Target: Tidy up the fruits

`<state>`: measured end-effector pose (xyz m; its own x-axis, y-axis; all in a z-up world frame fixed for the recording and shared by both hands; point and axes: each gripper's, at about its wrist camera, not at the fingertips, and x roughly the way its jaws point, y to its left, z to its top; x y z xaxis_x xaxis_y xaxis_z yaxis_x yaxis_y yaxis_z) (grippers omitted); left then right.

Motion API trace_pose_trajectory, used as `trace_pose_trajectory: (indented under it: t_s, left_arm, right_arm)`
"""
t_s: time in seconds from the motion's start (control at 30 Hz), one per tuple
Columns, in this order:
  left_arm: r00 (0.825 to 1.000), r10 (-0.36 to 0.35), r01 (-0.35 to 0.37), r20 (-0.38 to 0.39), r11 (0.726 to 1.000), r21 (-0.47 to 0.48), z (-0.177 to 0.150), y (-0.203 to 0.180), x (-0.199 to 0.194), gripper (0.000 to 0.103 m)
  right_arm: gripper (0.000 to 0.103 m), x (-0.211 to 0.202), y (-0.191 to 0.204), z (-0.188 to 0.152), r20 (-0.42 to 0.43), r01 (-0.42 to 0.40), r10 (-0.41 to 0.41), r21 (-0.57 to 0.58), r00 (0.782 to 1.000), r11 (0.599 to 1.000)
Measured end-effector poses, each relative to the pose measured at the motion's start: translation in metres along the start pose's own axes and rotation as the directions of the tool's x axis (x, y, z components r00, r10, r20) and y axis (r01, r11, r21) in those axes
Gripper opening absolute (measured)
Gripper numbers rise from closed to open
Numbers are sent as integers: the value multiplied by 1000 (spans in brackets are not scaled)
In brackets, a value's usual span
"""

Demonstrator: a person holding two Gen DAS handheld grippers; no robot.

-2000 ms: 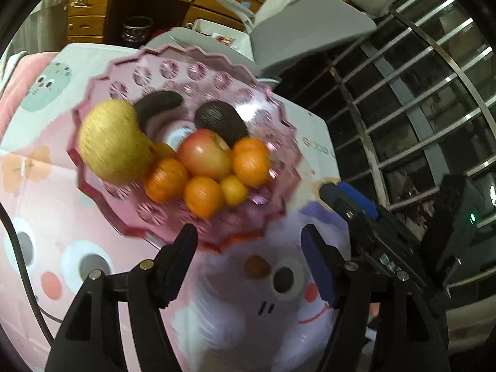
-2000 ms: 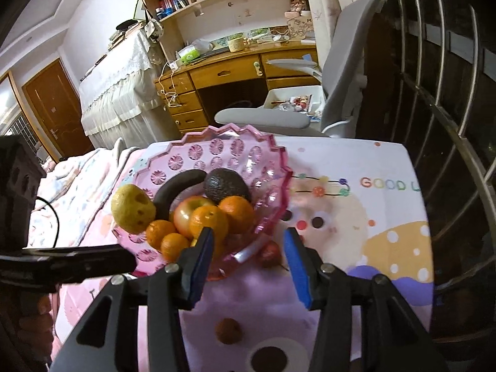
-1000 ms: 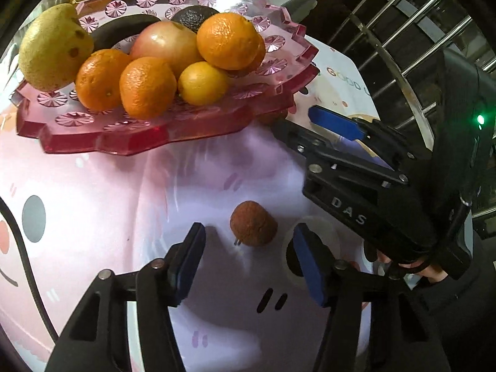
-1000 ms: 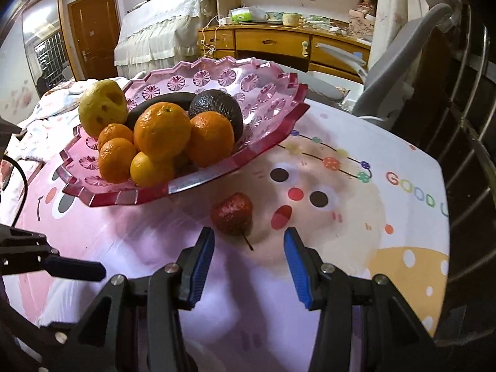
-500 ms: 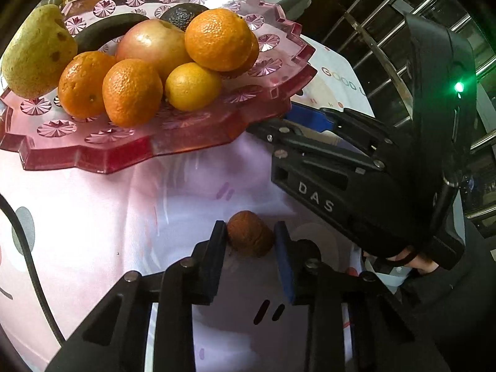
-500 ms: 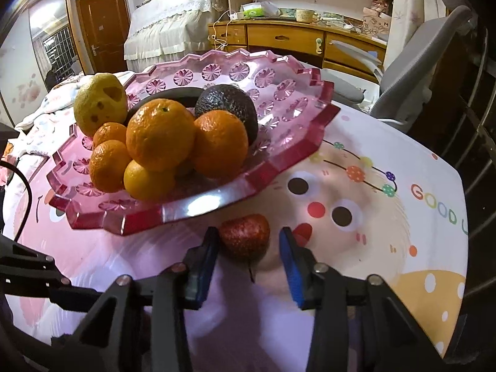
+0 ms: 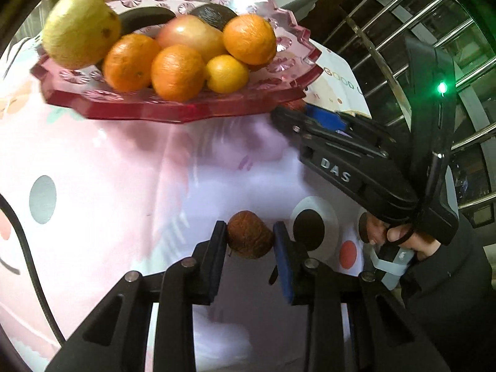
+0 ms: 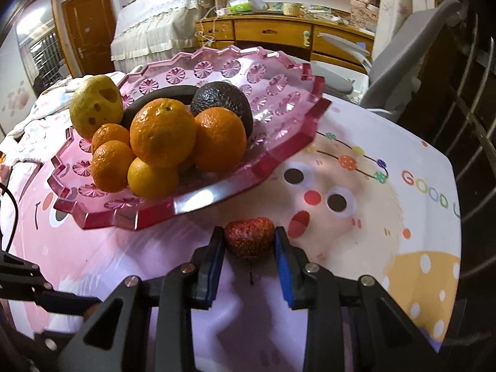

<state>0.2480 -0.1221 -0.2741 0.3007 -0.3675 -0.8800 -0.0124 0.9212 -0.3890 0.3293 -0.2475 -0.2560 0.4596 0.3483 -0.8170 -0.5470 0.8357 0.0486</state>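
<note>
My left gripper point(image 7: 249, 241) is shut on a small brown lychee point(image 7: 249, 234), just above the pink cartoon tablecloth point(image 7: 124, 186). My right gripper point(image 8: 249, 243) is shut on a red lychee point(image 8: 249, 240) near the front rim of the pink glass fruit plate point(image 8: 192, 203). The plate also shows in the left wrist view point(image 7: 173, 113). It holds several oranges point(image 8: 162, 131), a pear point(image 8: 94, 105), an avocado point(image 8: 223, 102) and an apple point(image 7: 189, 35). The right gripper also shows in the left wrist view point(image 7: 297, 114), beside the plate.
A grey office chair point(image 8: 403, 46) and a wooden desk point(image 8: 279, 34) stand behind the table. A metal railing point(image 7: 403, 31) runs along the right side. A black cable point(image 7: 34, 263) crosses the cloth at the left. The tablecloth's right part point(image 8: 403, 217) lies bare.
Both grippers have closed further on their lychees and lifted slightly. The left gripper has drawn back a little from the plate.
</note>
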Motion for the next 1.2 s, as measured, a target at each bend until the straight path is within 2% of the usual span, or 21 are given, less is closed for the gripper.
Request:
trace_pose_trajectory:
  t_s: [0.37,0.57,0.87,0.97,1.03,1.1,1.2]
  left_arm:
    - [997,-19,16,72,999,46,5,16,-53,29]
    - [991,-13,4,130,998,62,25,31,-76,29]
    - [983,-29,8,184,994,113,72,43,-88,29]
    - [982,-30,8,186,992,122,90,51,-91,37]
    - [980,-46,19,192,990,139,96,56,-97,52]
    - [979,-47,15,196,986,166,99,59,-103,60]
    - [985,-44,11,170,982,187,97,69,-110,64]
  right_arm:
    - [32,-43,5,-11,-4,76,-75,86,997,993]
    - [32,-76,20,3,62,48,-58,144,996,988]
    - [32,-73,60,33,88,11,-26,175,996,984]
    - [32,-69,72,40,98,20,-41,205,994,979]
    - [34,-69,75,42,109,32,-58,233,992,972]
    - [45,-71,78,43,114,55,-88,266,990,962]
    - [49,-79,86,41,111,96,-136,308,985,946]
